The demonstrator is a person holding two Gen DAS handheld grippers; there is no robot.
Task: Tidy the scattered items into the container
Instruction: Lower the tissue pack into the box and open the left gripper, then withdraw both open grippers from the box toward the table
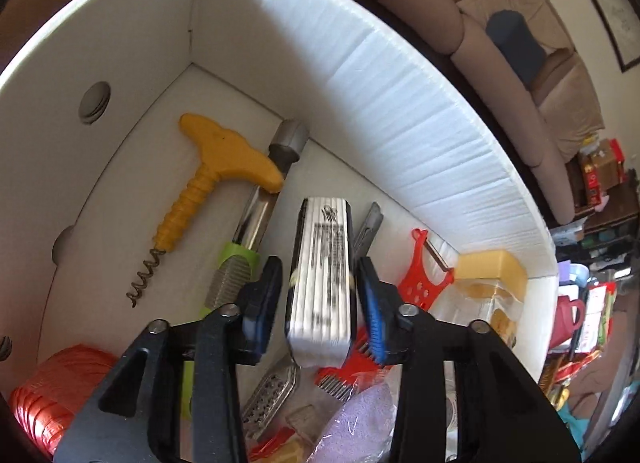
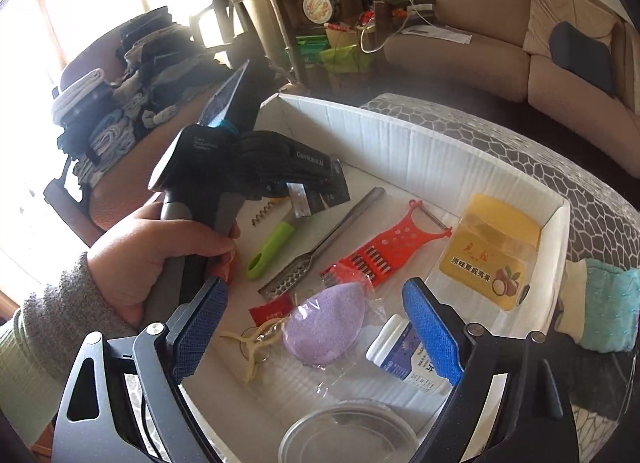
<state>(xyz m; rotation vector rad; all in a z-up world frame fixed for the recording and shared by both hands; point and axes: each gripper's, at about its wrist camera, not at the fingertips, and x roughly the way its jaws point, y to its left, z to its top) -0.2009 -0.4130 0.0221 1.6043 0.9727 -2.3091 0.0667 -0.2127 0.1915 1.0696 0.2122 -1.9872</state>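
Left gripper (image 1: 320,295) open around white pack (image 1: 322,283) over box (image 1: 400,103)

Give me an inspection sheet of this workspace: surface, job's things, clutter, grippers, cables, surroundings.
Surface: grey honeycomb-pattern cloth with a white cardboard box on it.
Job's things: in the box lie a yellow corkscrew, green-handled tool, red peeler, yellow-lidded jar, purple sponge, white bottle and orange twine roll; a blurred white pack is above them.
Clutter: teal cloth outside the box.
Grippers: left gripper open, the pack between its fingers but not pressed; right gripper open, empty, over the box.
Cables: white cable by the sofa, in the background.
Surroundings: beige sofa, stacked clothes.
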